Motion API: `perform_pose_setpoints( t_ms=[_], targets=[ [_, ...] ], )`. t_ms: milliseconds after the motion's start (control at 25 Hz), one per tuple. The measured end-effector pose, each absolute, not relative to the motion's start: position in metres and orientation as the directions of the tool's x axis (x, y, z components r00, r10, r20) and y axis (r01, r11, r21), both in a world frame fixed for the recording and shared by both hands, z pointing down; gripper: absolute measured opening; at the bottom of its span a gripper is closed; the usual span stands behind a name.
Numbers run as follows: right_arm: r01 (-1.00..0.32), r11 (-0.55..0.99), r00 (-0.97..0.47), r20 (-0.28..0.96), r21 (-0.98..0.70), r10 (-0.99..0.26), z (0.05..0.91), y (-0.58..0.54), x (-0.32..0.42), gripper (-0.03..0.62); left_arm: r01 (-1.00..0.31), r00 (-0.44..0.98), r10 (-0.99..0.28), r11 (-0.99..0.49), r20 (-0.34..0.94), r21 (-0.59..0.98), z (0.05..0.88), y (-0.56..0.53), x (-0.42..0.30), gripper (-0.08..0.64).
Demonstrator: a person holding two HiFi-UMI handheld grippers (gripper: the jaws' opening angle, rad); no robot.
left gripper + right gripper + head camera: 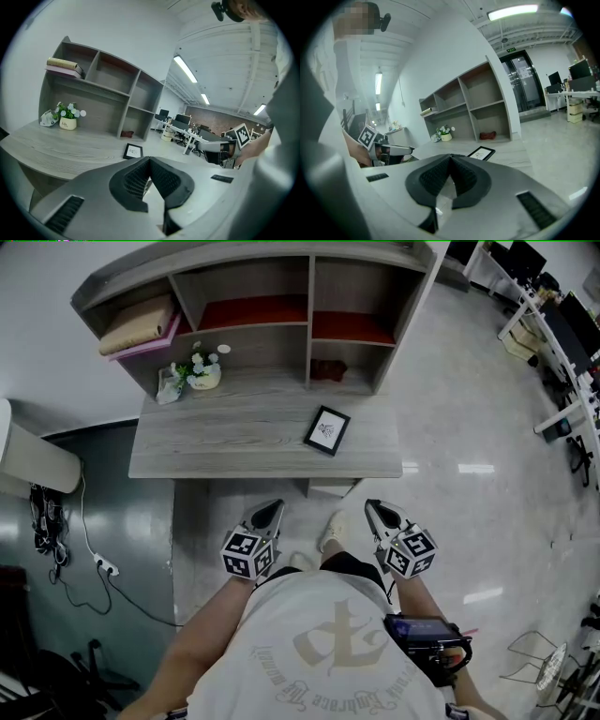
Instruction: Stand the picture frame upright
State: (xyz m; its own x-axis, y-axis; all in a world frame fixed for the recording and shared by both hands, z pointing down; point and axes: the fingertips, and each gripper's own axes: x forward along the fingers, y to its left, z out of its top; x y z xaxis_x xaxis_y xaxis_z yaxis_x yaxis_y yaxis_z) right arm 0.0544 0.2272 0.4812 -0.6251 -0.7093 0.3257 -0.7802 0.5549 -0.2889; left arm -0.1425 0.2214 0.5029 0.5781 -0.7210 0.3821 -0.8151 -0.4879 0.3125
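Closed left tool and right tool face wood-grain desk on glossy floor, picture frame flat.

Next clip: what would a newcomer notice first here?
A black-framed picture lies flat near the front right of the grey wood-grain desk. A white pot of white flowers sits at its back left. The left gripper and right gripper hover shut and empty short of the desk's front edge.
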Motion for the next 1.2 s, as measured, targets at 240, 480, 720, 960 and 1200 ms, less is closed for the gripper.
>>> perform_pose_setpoints(
  t_ms=[240, 480, 720, 960, 1200],
  targets=[
    [-0.779, 0.549, -0.626, 0.324, -0.303, -0.709, 0.485, 0.227, 0.053, 0.005, -0.819, 0.572, -0.717, -0.481, 0.397, 0.313, 0.508, 0.227, -0.146, 0.012],
    [-0.778, 0.546, -0.627, 0.32, -0.31, -0.71, 0.486, 0.232, 0.05, 0.005, -0.823, 0.568, -0.716, -0.476, 0.406, 0.31, 0.51, 0.233, -0.149, 0.012],
    [-0.78, 0.54, -0.624, 0.331, -0.316, -0.708, 0.489, 0.231, 0.053, 0.005, -0.821, 0.57, -0.712, -0.474, 0.411, 0.317, 0.512, 0.231, -0.147, 0.012],
    [-0.779, 0.539, -0.625, 0.342, -0.32, -0.701, 0.49, 0.222, 0.06, 0.005, -0.82, 0.572, -0.708, -0.475, 0.414, 0.32, 0.513, 0.224, -0.137, 0.012],
    [-0.768, 0.553, -0.639, 0.344, -0.322, -0.688, 0.491, 0.203, 0.058, 0.005, -0.826, 0.563, -0.709, -0.462, 0.424, 0.323, 0.517, 0.21, -0.137, 0.012]
  ],
)
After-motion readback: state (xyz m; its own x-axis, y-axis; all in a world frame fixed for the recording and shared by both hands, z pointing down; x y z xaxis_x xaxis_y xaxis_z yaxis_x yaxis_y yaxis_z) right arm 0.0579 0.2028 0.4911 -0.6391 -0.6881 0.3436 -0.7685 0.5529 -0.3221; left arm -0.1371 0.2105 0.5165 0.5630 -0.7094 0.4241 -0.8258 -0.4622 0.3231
